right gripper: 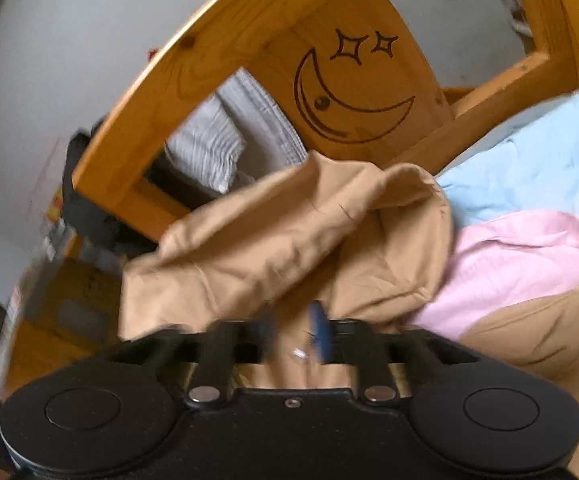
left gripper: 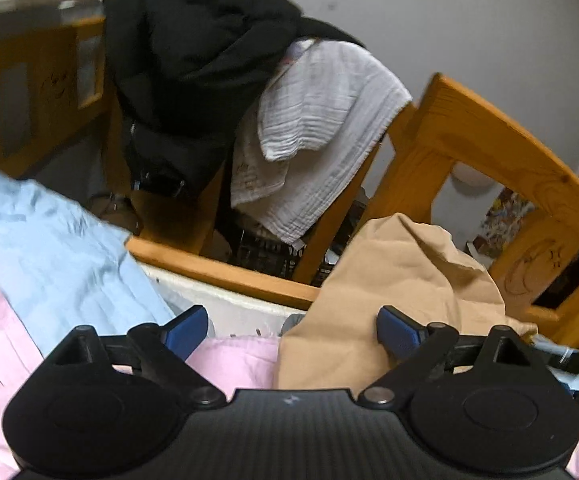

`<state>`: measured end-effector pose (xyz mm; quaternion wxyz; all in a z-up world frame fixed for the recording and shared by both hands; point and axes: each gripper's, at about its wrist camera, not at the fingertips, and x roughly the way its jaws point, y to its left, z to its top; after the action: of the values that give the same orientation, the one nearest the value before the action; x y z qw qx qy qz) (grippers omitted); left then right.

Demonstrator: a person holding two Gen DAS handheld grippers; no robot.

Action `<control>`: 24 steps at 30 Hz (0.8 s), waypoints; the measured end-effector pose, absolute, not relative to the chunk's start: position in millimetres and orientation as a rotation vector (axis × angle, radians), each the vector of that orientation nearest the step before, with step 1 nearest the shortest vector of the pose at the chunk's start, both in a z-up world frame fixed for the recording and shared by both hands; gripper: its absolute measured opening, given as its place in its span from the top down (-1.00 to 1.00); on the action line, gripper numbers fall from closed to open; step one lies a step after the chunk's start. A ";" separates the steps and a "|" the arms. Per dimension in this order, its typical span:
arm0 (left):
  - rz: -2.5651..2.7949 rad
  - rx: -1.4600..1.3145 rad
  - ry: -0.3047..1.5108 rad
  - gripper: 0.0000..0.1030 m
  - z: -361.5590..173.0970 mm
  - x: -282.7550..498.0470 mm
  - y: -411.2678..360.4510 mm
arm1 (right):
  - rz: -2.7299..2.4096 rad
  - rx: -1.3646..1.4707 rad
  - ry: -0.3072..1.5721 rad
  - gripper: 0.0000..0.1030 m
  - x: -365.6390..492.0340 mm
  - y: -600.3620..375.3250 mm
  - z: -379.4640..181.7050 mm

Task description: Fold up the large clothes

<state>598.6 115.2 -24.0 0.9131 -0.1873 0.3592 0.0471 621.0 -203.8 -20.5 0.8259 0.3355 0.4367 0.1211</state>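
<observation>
Crumpled tan cotton garment [right gripper: 289, 248] clamped in right gripper [right gripper: 301, 336], at two o'clock of wide-apart left gripper [left gripper: 289, 332].

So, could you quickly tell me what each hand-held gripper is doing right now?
Left hand-held gripper: open, holding nothing, over the pink sheet.
Right hand-held gripper: closed on the tan garment, lifting a bunched part.

text: none legible | signs: crescent moon with a face and two four-pointed stars [right gripper: 353, 92], burnt into wooden bed headboard [right gripper: 217, 64], upper centre of right wrist view | colourful packaging [right gripper: 55, 204], left edge: print too blurred
</observation>
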 end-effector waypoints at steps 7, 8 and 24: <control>0.080 -0.434 0.725 -0.84 -24.8 589.0 127.0 | 0.067 0.852 1.002 -0.13 661.0 -191.0 -26.6; 0.073 -0.433 0.719 -0.84 -23.5 588.1 128.1 | 0.036 0.840 1.016 0.29 659.5 -188.5 -30.6; -0.125 -0.311 0.643 -0.80 -5.7 584.9 97.5 | 0.254 0.571 0.760 0.95 517.6 -167.6 -41.8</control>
<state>584.9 97.5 -5.7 0.9350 -0.1520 0.3146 -0.0611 517.6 -167.6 -41.8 0.8814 0.2742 0.3647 0.1221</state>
